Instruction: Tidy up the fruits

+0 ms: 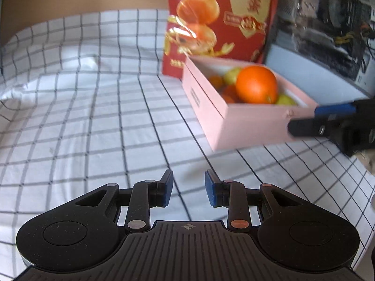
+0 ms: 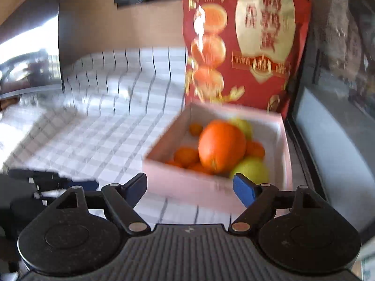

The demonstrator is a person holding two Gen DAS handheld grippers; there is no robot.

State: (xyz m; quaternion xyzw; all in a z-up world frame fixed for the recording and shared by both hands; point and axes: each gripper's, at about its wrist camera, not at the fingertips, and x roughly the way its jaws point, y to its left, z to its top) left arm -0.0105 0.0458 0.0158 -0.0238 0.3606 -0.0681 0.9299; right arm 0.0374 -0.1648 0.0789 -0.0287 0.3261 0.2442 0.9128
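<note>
Cataloguing one open pink cardboard box [image 2: 187, 182] of fruit, standing on the checked cloth [image 1: 93, 117] of the bench, far right, touching or just in front of a red printed orange bag [image 2: 246, 46].

Handling (judged): box walls thin and light, likely to flex; best taken by a side wall or pushed from a corner. The large orange [image 2: 221, 146] looks firm, round and smooth, apt to roll; take it across its widest part. The green fruits [image 2: 252, 169], possibly apples, seem hard. The small mandarins [image 2: 186, 155] seem softer and easily bruised.

Appearance: large orange glossy, sitting topmost; mandarins tucked beneath and left; green fruits right and behind.

Claws: left claw [image 1: 188, 190] part spread, empty, over bare cloth well left of the box. Right claw [image 2: 189, 188] spread wide, empty, near the box's near wall.
</note>
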